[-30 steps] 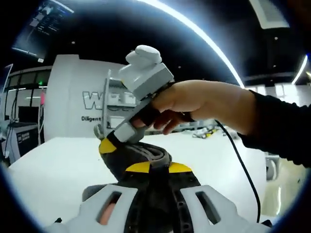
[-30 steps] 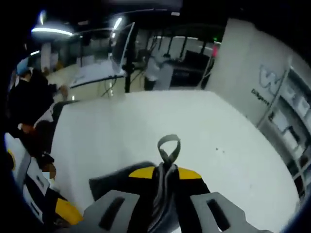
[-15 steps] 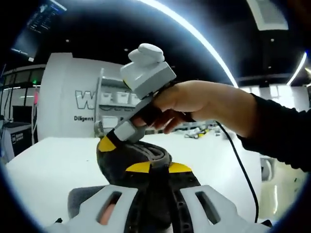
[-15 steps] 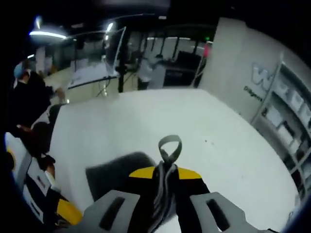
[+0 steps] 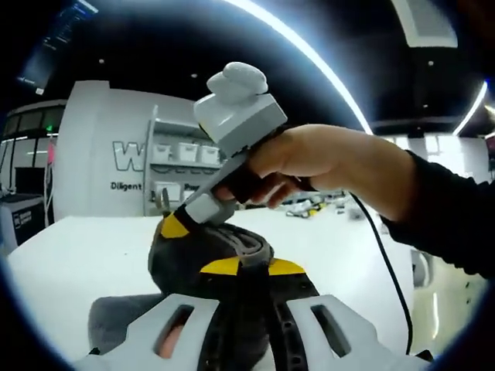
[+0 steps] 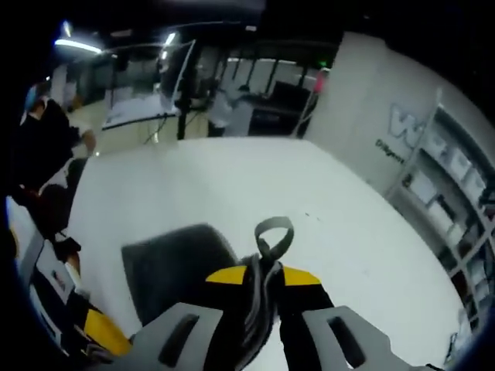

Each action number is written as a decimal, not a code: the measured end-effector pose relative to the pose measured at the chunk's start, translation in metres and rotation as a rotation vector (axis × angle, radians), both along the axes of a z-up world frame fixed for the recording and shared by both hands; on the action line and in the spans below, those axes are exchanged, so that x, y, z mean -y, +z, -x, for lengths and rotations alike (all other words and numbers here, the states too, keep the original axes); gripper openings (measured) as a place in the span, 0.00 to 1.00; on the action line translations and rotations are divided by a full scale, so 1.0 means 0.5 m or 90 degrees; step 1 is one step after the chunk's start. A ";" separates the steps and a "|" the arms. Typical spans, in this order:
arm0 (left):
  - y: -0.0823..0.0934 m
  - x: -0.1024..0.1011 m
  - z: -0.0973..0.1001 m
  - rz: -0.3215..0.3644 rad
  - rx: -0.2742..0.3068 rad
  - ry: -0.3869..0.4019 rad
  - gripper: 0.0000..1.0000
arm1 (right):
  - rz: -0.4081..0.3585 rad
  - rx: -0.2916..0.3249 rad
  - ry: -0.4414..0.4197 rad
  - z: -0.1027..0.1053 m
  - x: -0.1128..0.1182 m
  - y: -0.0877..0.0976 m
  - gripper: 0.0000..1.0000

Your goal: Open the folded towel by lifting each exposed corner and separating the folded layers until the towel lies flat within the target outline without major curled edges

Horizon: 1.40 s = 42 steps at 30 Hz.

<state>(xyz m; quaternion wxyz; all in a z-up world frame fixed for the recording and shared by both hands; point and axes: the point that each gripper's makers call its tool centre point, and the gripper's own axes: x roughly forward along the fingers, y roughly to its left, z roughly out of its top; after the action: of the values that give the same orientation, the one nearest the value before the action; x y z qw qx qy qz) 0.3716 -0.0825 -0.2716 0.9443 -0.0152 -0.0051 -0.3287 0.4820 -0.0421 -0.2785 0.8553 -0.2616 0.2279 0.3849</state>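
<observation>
Since a second ago, more of the dark grey towel (image 6: pixel 174 267) shows spread on the white table (image 6: pixel 232 185) in the right gripper view, its flat part reaching further out to the left of the jaws. At the far left of that view the left gripper (image 6: pixel 93 336) shows at the edge, too little of it to judge there. In the middle, the right gripper (image 6: pixel 263 274) has its yellow-tipped jaws pressed together on a bunched fold of towel, a small grey hanging loop (image 6: pixel 273 236) standing up just past the tips.

In the left gripper view, the left gripper (image 5: pixel 251 267) pinches a thick rolled edge of the towel (image 5: pixel 205 251), which humps up dark and ribbed above the table. A hand (image 5: pixel 332 170) holds the right gripper (image 5: pixel 174 226) down onto that same hump.
</observation>
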 end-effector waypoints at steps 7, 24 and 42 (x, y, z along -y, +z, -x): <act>-0.010 0.036 -0.006 -0.019 0.000 -0.008 0.08 | -0.008 0.004 -0.022 -0.009 0.049 -0.015 0.10; -0.047 0.115 -0.009 -0.049 -0.010 -0.033 0.08 | 0.016 0.027 -0.061 -0.012 0.161 -0.054 0.10; -0.119 0.174 -0.015 -0.089 -0.038 -0.050 0.09 | -0.009 -0.006 -0.094 -0.027 0.241 -0.175 0.10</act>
<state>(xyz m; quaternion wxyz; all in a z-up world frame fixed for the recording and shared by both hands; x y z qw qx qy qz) 0.3789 -0.1694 -0.3311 0.9292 0.0405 0.0467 -0.3645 0.4955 -0.1628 -0.3663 0.8822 -0.2361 0.2478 0.3233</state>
